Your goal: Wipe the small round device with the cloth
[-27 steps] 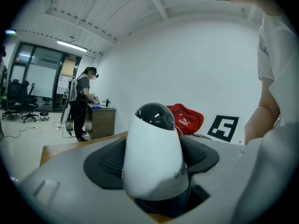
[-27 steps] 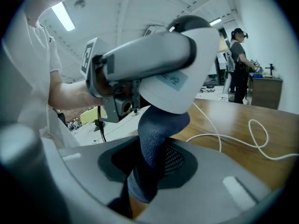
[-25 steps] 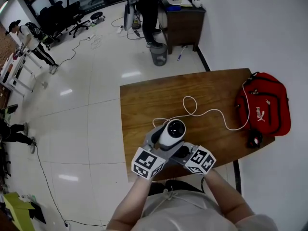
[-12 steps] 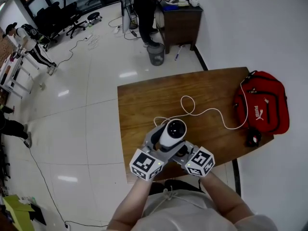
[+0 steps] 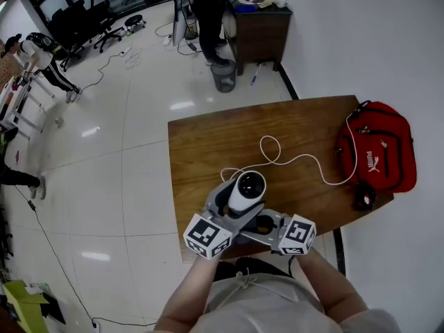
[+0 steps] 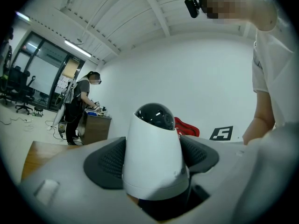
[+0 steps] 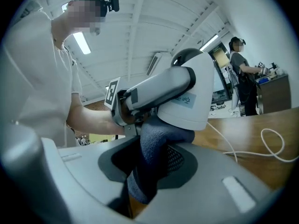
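Observation:
The small round device [image 5: 247,189], a white cone with a black dome, is held above the wooden table [image 5: 201,144], and my left gripper [image 5: 232,201] is shut on its body. In the left gripper view the device [image 6: 154,157] fills the space between both dark pads. My right gripper [image 7: 149,164] is shut on a blue-grey cloth [image 7: 156,146], whose upper end presses against the underside of the device [image 7: 187,94]. In the head view the right gripper [image 5: 262,222] sits just right of and below the device. A white cable [image 5: 291,159] runs from the device across the table.
A red bag [image 5: 378,155] lies at the table's right end with a small black object [image 5: 365,200] in front of it. Beyond the table stand a waste bin [image 5: 223,77] and a dark desk [image 5: 260,30] with a person at it.
My right gripper has shifted a little to the right and towards me under the device. The left gripper and the device have stayed almost in place.

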Motion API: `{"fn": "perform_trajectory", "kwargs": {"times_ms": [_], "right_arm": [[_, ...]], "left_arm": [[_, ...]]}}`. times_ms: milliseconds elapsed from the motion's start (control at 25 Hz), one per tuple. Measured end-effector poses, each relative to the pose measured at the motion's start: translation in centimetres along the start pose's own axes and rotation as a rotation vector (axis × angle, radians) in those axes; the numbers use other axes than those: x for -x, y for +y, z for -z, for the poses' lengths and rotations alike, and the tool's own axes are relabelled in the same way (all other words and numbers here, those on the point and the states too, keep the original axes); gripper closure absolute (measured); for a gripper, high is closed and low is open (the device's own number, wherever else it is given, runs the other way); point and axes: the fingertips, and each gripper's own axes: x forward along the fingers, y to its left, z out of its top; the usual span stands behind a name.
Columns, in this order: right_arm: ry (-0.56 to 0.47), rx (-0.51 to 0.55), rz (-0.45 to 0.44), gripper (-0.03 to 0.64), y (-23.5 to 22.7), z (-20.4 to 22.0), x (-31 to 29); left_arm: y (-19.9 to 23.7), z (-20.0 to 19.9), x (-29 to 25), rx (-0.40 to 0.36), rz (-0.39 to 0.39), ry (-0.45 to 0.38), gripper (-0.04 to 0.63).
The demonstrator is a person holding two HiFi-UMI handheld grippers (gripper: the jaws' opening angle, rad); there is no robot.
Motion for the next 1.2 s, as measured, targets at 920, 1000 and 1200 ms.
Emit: {"fn": "perform_trajectory", "kwargs": {"times_ms": [920,1000,1200], "right_arm": [[0.189,-0.025,0.451,0.509,-11.2,4.3,2.7],[0.186,-0.034,0.44,0.511,-11.1,5.2,2.2],[0.185,-0.037,0.397,0.509,-10.7,6.7,0.6]], "left_arm": [[0.4,11.4,2.2,-0.038,0.058,0.145,0.224],[0.7,13.0,2.3,-0.069,0.054,0.189,0.224],[1.5,16.2,3.2,-0.106,0.025,0.283,0.224]]}}
